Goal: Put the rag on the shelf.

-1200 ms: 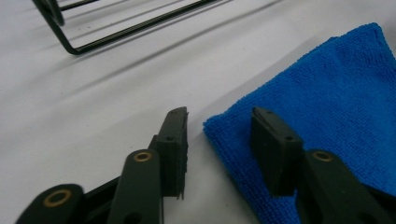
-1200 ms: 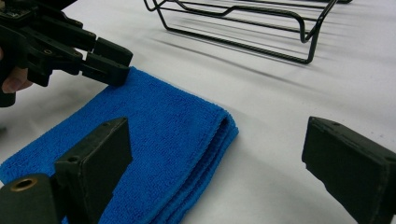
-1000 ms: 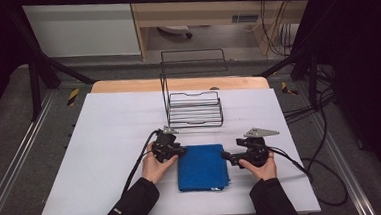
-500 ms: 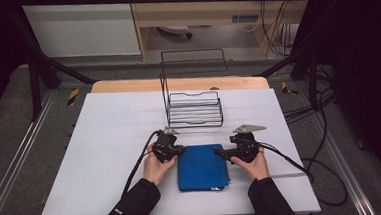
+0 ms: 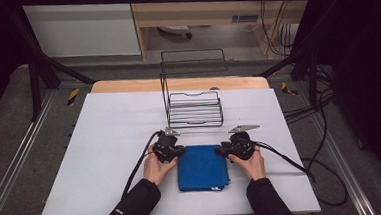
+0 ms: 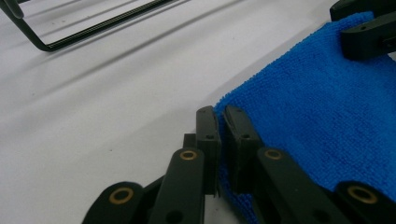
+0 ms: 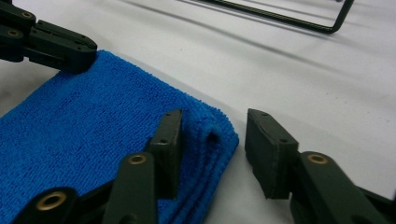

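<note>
Blue cloth (image 5: 202, 167) lies folded at the near middle of the white table (image 5: 105, 142), a gripper at each far corner.

Compared with half a second ago, the right gripper (image 5: 227, 149) has slid in from beside the cloth to its far right corner — the left gripper (image 5: 177, 152) has kept its place. The left gripper view shows what the high view cannot: its jaws are pressed together on the cloth's corner edge. In the right gripper view the jaws (image 7: 212, 140) stand spread, one resting on the cloth, the other on bare table just beside the folded corner. A black wire rack (image 5: 194, 107) stands just beyond the cloth.
</note>
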Demonstrator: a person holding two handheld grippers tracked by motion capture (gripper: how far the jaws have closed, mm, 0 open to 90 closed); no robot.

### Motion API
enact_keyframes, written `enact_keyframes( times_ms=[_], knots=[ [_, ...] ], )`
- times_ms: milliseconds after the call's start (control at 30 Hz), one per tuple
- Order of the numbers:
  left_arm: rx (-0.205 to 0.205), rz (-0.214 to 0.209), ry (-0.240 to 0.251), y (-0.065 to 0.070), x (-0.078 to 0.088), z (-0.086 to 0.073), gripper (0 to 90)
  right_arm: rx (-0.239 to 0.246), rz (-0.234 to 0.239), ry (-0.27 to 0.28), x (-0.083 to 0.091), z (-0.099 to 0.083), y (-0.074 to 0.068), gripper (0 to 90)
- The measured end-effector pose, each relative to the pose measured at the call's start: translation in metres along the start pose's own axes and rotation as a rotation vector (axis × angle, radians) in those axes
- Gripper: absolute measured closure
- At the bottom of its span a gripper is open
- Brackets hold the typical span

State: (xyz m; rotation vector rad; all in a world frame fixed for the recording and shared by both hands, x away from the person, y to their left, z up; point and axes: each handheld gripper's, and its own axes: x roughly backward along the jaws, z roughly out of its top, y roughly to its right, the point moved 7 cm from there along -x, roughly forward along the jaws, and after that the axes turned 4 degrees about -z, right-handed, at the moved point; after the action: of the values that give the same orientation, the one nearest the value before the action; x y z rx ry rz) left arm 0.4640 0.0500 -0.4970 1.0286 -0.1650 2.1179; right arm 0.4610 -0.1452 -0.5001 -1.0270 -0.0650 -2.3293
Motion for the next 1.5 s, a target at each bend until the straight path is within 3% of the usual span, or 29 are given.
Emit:
enact_keyframes(
  times_ms=[67, 200, 367, 467, 633, 967, 1500],
  knots=[
    [0.001, -0.001, 0.001, 0.0, 0.0, 0.0, 84.4, -0.007, 0.011, -0.004, 0.0, 0.0, -0.002, 64.3],
    [-0.011, -0.006, 0.006, 0.0, 0.0, 0.0, 84.2, -0.025, 0.052, -0.027, -0.001, -0.002, -0.006, 77.2],
    [-0.021, -0.024, 0.026, -0.001, 0.0, -0.002, 84.8, -0.067, 0.07, -0.05, -0.001, -0.002, -0.007, 82.4],
    [-0.004, -0.049, 0.035, -0.003, 0.001, -0.002, 85.8, -0.076, 0.071, -0.049, -0.001, -0.002, -0.007, 83.3],
    [0.012, -0.075, 0.078, -0.003, 0.011, 0.002, 86.4, -0.086, 0.071, -0.024, 0.004, 0.001, -0.008, 83.8],
    [-0.02, -0.094, 0.165, 0.002, 0.038, 0.007, 86.3, -0.065, 0.091, 0.076, 0.027, 0.015, -0.022, 83.9],
    [-0.078, -0.101, 0.256, 0.017, 0.067, 0.015, 86.2, -0.026, 0.112, 0.172, 0.054, 0.023, -0.033, 83.8]
  ],
)
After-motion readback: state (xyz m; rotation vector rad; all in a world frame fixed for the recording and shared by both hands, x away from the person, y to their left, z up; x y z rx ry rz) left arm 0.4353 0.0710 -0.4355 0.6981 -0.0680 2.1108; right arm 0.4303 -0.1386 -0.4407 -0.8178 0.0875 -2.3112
